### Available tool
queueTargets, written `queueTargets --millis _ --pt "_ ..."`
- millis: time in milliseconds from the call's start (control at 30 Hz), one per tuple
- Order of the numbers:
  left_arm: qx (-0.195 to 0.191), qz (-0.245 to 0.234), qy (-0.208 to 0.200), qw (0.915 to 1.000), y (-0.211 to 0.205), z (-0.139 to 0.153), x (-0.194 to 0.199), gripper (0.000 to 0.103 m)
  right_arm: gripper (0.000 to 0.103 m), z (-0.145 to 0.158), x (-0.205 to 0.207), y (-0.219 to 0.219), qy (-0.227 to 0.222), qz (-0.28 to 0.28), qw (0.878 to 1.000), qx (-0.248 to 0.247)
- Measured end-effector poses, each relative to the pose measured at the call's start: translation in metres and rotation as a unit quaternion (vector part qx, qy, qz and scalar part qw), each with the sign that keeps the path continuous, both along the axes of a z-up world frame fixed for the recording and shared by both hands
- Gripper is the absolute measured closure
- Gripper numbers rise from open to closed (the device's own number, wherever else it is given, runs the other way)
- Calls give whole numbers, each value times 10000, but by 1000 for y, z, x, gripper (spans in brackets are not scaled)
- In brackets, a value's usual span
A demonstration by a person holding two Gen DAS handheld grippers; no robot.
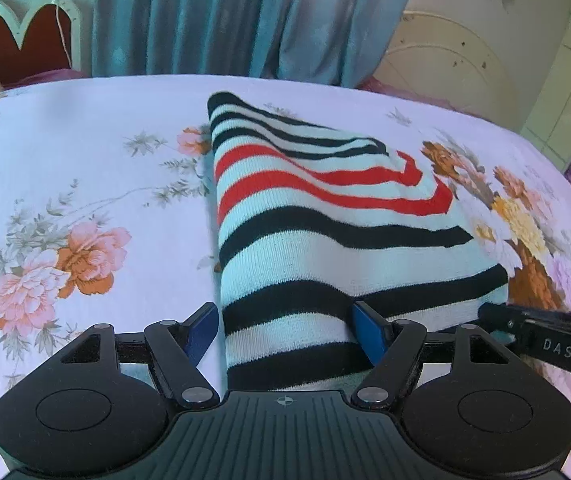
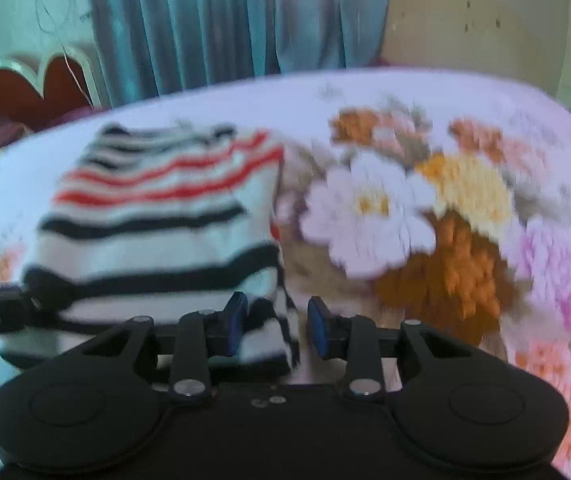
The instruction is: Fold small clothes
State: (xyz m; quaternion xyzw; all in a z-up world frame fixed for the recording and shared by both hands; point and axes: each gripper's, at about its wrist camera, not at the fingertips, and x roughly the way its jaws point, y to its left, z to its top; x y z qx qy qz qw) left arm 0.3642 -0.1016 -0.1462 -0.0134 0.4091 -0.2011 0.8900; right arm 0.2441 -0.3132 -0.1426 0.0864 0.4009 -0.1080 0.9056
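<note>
Left wrist view: your left gripper [image 1: 285,336] has its fingers [image 1: 369,336] spread wide; one striped sweater [image 1: 325,216] lies folded on the bed [image 1: 65,160], its near edge between them, pads not pressing.
Around: the right gripper [image 1: 545,340] touches the sweater's right corner.
Right wrist view: your right gripper [image 2: 277,330] has its fingers [image 2: 237,320] partly apart, a sweater [image 2: 157,216] corner between them; picture blurred, grip unclear.

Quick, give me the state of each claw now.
Left claw: open wide, striped garment lying between its fingers.
Right claw: partly open, garment corner in the gap; grip cannot be told.
</note>
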Motion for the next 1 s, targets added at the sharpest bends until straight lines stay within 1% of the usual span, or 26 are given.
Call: queueTargets --millis 67,133,233,300,367,433,567,600,700,733,800,867,1000 --pt "-42 9 40 10000 2 -1 2 31 71 -2 -4 -6 -24 -162 9995 288" --pt "-47 -1 27 10000 3 -2 1 30 73 1 -7 -7 -54 -281 9987 428" --pt "-62 -62 104 9999 3 -6 1 30 72 -6 -11 -3 19 -201 9995 251" --pt "-47 -89 100 9999 4 -9 0 24 71 -7 -10 -5 60 -310 9988 374" --pt "-46 -84 99 9999 5 -11 1 21 71 -4 -8 -4 141 -319 9986 395" --pt "-86 -89 141 9998 7 -11 2 20 69 -3 -9 -5 203 -273 9986 392" --pt "-166 -74 188 9997 9 -8 4 20 59 -1 -9 -14 284 -310 9972 612" --pt "-204 -70 217 9995 10 -7 4 20 54 0 -8 -16 282 -291 9969 680" --pt "-325 -51 313 9990 14 2 7 20 45 10 -4 -23 131 -118 9971 739" --pt "-332 -62 282 9990 14 6 7 20 43 14 -1 -26 57 -69 9970 773" --pt "-337 -50 136 9993 15 15 10 19 36 22 7 -32 -86 13 9961 881" --pt "-440 35 99 9990 16 22 17 19 31 24 21 -38 -109 72 9949 997" --pt "-598 229 269 9976 12 24 41 19 25 20 48 -47 -99 161 9926 1203"
